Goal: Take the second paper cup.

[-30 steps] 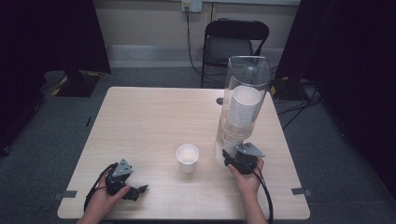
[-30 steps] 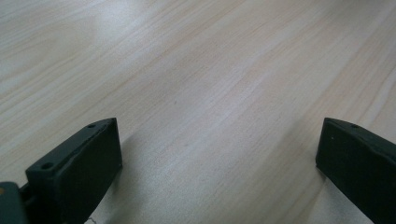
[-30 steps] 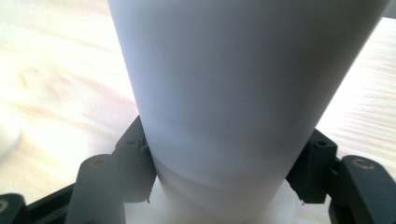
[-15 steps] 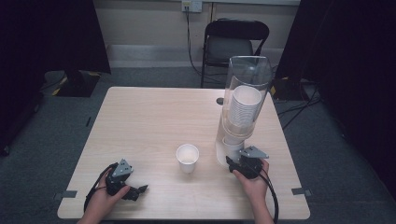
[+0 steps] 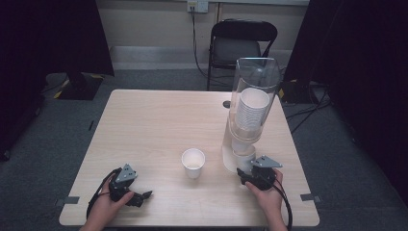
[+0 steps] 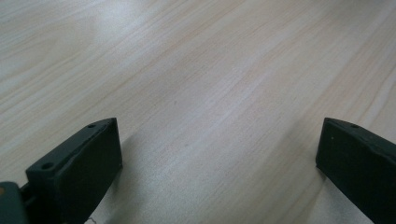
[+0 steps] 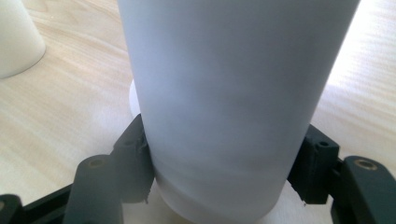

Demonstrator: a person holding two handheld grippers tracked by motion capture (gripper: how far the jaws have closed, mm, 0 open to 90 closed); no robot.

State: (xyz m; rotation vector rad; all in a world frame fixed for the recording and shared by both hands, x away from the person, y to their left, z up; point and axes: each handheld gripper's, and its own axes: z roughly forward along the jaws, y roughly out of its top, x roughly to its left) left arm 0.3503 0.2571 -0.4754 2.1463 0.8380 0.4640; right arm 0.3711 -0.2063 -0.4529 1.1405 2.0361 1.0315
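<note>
Basically nothing big has shifted on the table (image 5: 159, 120); the tall clear cup dispenser (image 5: 252, 96) stands at the right side with its stack of white cups inside, and the loose paper cup (image 5: 193, 162) sits upright mid-table, same spot as a second ago; chair (image 5: 243, 45) beyond the far edge, irrelevant.

What changed: the right gripper (image 5: 250, 177) has slid a little toward the person, along the table near the dispenser's foot; its jaws are clamped on the bottom cup (image 7: 224, 107) that hangs out under the dispenser, one pad on each side of the white wall, pressing it; jaw gap about as before, so the grip held through the move.

My read: this is the pull-out step; the cup looks partly drawn from the stack, can't tell if fully free; likely needs more downward or outward pull, and the stack may drag a second cup along.

Left gripper (image 5: 140, 196) rests at the near left edge, unmoved; jaws well apart, bare wood between them.
</note>
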